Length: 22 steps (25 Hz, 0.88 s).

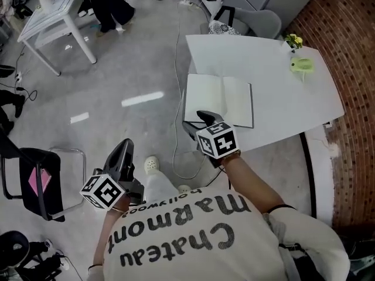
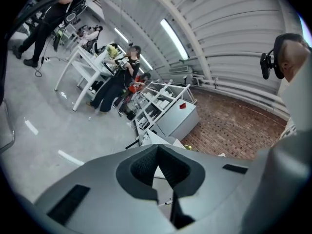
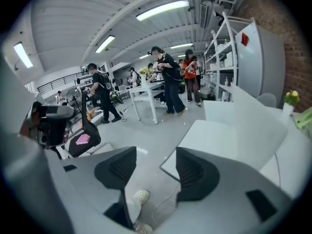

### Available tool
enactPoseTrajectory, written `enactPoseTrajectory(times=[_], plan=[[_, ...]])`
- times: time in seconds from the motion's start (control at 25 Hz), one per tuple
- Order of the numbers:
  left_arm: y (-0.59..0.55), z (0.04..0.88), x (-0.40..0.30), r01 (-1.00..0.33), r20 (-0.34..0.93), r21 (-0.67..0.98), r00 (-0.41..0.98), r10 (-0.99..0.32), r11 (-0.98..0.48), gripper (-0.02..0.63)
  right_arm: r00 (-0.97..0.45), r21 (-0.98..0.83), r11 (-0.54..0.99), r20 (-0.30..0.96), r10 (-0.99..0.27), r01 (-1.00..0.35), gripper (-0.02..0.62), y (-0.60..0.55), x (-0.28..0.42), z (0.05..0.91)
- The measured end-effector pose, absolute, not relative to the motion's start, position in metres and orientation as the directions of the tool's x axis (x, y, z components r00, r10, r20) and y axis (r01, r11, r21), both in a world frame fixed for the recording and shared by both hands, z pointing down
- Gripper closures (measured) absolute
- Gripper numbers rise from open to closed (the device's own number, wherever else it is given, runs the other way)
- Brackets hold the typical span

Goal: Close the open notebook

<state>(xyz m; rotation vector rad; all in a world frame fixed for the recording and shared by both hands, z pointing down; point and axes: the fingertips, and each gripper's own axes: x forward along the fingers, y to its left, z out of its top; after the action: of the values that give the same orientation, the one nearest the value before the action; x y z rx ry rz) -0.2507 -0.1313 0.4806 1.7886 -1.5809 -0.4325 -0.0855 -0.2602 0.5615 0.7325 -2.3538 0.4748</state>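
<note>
An open notebook [image 1: 218, 100] lies flat at the near left corner of a white bench [image 1: 281, 110], blank pages up and its left page along the bench's left edge. The right gripper [image 1: 197, 122] hovers at the notebook's near edge, by the left page, its jaws apart with nothing between them. The left gripper [image 1: 124, 146] hangs well apart, over the floor [image 1: 117, 69], its jaws closed together and empty.

Risks, as a judgement: the notebook sits close to the bench's edge, so a push could slide it off. The jaws could also catch one sheet instead of the cover and crease it.

The person's shirt [image 1: 193, 239] reads "Chateau Marmont Hollywood".
</note>
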Motion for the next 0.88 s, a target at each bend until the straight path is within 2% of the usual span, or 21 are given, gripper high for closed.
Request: enactPoseTrajectory(times=[0.24, 0.44, 0.68, 0.88], plan=[[-0.126, 0.502, -0.269, -0.711, 0.243, 0.701, 0.171, -0.955, 0.051, 0.604, -0.585, -0.063, 0.805, 0.72, -0.373, -0.59, 0.285, -0.271, -0.099, 0.591], [-0.118, 0.516, -0.281, -0.698, 0.264, 0.711, 0.15, -0.953, 0.087, 0.604, -0.468, 0.129, 0.845, 0.784, -0.408, -0.519, 0.24, -0.272, -0.103, 0.618], [-0.114, 0.523, -0.289, -0.684, 0.277, 0.72, 0.129, -0.952, 0.116, 0.604, -0.342, 0.319, 0.85, 0.812, -0.473, -0.419, 0.235, -0.277, -0.106, 0.642], [-0.105, 0.532, -0.294, -0.672, 0.29, 0.726, 0.105, -0.951, 0.147, 0.604, -0.262, 0.436, 0.828, 0.803, -0.535, -0.353, 0.255, -0.28, -0.104, 0.659]])
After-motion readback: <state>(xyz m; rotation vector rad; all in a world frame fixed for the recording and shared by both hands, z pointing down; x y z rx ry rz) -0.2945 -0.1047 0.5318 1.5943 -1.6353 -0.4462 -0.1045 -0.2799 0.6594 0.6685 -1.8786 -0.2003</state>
